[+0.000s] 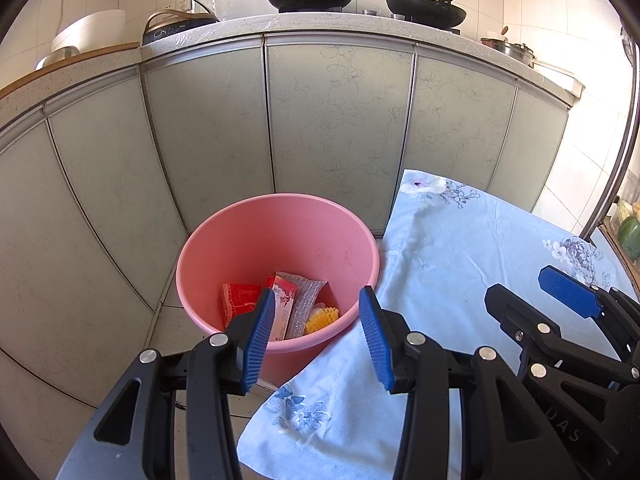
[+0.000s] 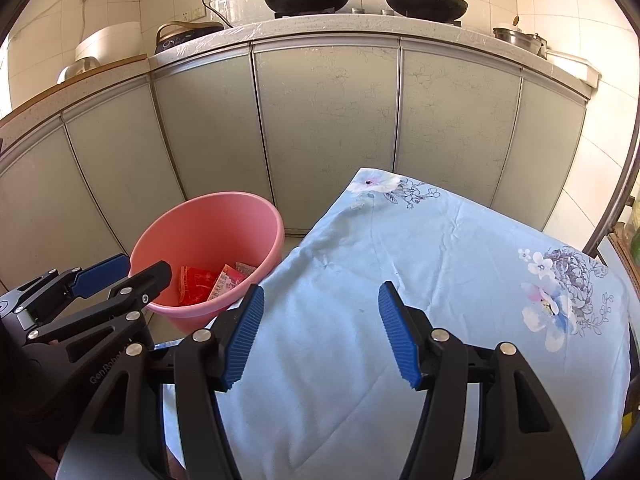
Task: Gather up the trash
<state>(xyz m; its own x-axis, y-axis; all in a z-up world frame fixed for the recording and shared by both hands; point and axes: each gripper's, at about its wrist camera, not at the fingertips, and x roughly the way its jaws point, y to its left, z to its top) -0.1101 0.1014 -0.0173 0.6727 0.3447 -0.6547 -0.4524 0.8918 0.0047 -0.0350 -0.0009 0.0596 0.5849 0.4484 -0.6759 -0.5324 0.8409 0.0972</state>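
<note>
Pink bucket (image 1: 224,240) on the floor holds a red packet (image 1: 240,298), foil wrapper (image 1: 304,300), yellow scrap (image 1: 322,318). Both grippers' jaws parted, empty: left gripper (image 1: 316,328), right gripper (image 2: 320,328).

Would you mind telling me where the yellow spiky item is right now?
In the left wrist view, the yellow spiky item lies at the bottom of the pink bucket, right of the silver bubble-wrap packet, on the side nearest the blue floral cloth.

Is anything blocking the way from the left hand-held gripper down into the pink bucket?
Nothing visible does. The left hand-held gripper is open and empty above the near rim of the pink bucket, whose mouth is uncovered. Inside lie only wrappers. The blue floral cloth lies beside the bucket, not over it.
</note>
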